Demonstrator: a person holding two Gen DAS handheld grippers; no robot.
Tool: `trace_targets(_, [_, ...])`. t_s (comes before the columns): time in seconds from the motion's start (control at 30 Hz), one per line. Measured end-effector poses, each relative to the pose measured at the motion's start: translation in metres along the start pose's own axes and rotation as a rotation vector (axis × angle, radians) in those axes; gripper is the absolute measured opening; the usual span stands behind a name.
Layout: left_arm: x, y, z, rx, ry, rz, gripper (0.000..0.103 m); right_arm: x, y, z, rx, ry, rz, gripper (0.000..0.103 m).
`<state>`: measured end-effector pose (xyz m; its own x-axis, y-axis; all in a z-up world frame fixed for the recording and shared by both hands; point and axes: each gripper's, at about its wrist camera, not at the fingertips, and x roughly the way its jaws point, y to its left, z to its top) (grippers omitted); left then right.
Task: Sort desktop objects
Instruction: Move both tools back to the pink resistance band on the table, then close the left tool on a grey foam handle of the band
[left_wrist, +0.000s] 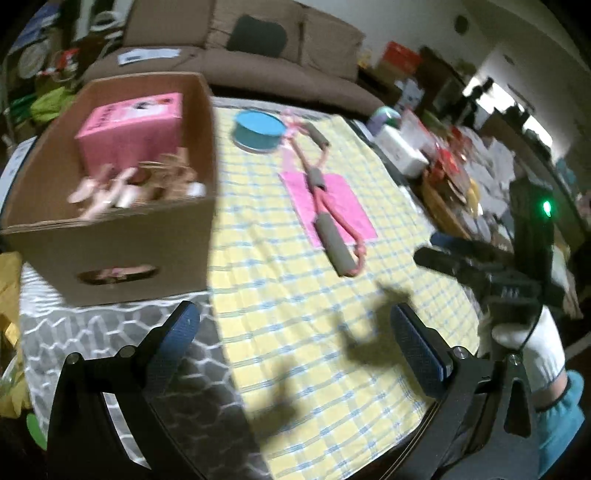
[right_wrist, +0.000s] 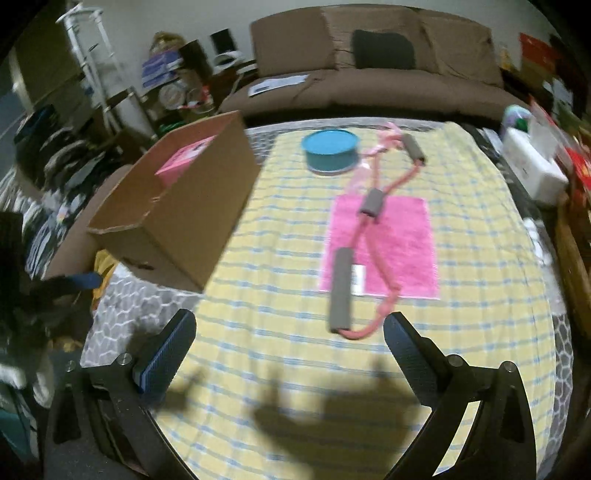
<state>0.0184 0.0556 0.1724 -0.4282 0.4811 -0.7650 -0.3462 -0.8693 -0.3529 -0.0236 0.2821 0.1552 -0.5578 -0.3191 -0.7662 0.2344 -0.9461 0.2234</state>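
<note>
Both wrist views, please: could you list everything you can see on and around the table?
cardboard box: one, brown, open top, left side of the table
pink carton: one, inside the box toward the back
small pale items: several, pink and tan, blurred, inside the box at the front
round tin: one, teal, far end of the checked cloth
resistance band: one, pink cord with grey foam grips, lying across the pink cloth
pink cloth: one, flat, right of centre
checked cloth: one, yellow and blue, covering the table
sofa: one, brown, behind the table
white box: one, right table edge
left claw: open, empty
right claw: open, empty
gloved hand: one, white glove, holding the right claw
</note>
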Motion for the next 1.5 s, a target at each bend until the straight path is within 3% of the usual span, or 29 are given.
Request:
trace_targets(0.2, [0.042, -0.035, -0.004, 0.065, 0.055, -0.030, 0.102, 0.001, -0.049, -0.007, 0.080, -0.012, -0.025, 0.102])
trace_targets(0.4, [0.092, -0.042, 0.003, -0.018, 0.107, -0.045, 0.094, 0.009, -0.079, -0.009, 0.143, -0.014, -0.033, 0.089])
trace_targets(0.53, [0.127, -0.049, 0.013, -0.036, 0.130, -0.019, 0.082, 0.018, -0.091, -0.008, 0.184, -0.014, 0.007, 0.084])
trace_targets(0.83, [0.200, -0.061, 0.037, -0.039, 0.183, 0.031, 0.080, 0.045, -0.110, -0.015, 0.213, 0.000, -0.003, 0.084])
trace_targets(0.93, [0.220, -0.060, 0.037, -0.036, 0.211, 0.065, 0.072, 0.048, -0.117, -0.020, 0.221, -0.001, 0.004, 0.084])
trace_targets(1.07, [0.226, -0.070, 0.037, 0.028, 0.192, 0.132, 0.061, 0.049, -0.126, -0.023, 0.231, 0.002, 0.007, 0.084])
trace_targets(1.13, [0.225, -0.071, 0.036, 0.050, 0.188, 0.144, 0.042, 0.051, -0.128, -0.023, 0.231, 0.010, 0.006, 0.084])
trace_targets(1.2, [0.221, -0.069, 0.035, 0.049, 0.186, 0.124, 0.036, 0.053, -0.128, -0.023, 0.231, 0.015, 0.009, 0.084])
trace_targets(1.23, [0.217, -0.068, 0.034, 0.044, 0.185, 0.112, 0.026, 0.053, -0.128, -0.023, 0.232, 0.015, 0.011, 0.084])
trace_targets(1.5, [0.167, -0.061, 0.015, 0.034, 0.190, 0.000, 0.025, 0.049, -0.115, -0.022, 0.240, 0.021, 0.056, 0.084])
